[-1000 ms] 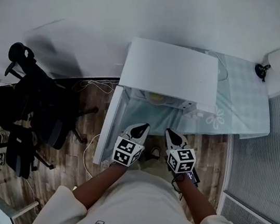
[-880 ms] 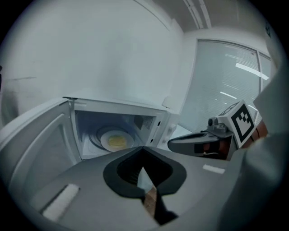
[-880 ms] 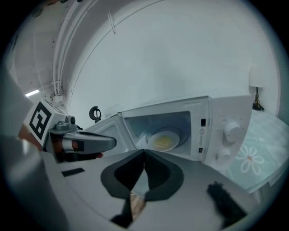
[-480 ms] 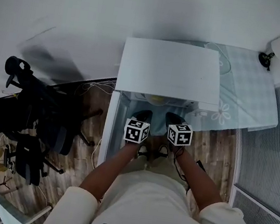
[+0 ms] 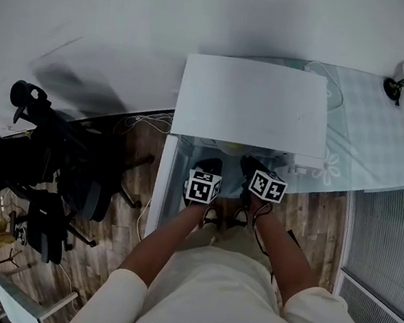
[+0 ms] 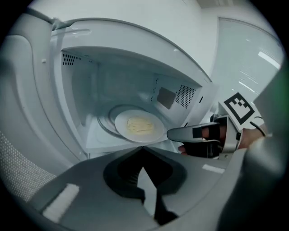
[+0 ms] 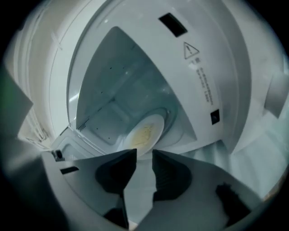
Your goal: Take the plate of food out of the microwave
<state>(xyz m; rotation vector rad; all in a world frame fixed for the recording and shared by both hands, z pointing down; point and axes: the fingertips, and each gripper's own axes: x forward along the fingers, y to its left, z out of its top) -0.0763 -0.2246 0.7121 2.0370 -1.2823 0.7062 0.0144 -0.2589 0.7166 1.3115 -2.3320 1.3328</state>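
Left tool (image 6: pixel 141 150), jaws together, and right tool (image 7: pixel 144 155), opening empty, have reached the microwave (image 5: pixel 251 115); plate (image 6: pixel 139 126) looks stiff, slick: pinch its near rim

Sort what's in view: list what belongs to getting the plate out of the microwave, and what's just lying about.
For the job: microwave, open; plate of food inside; left gripper, shut; right gripper, jaws opening, nothing between.

Lying about: black chairs; floor cables; patterned tablecloth.

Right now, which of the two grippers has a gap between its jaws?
The right gripper: its jaws are opening, nothing between them. On the left gripper they meet at the tips.
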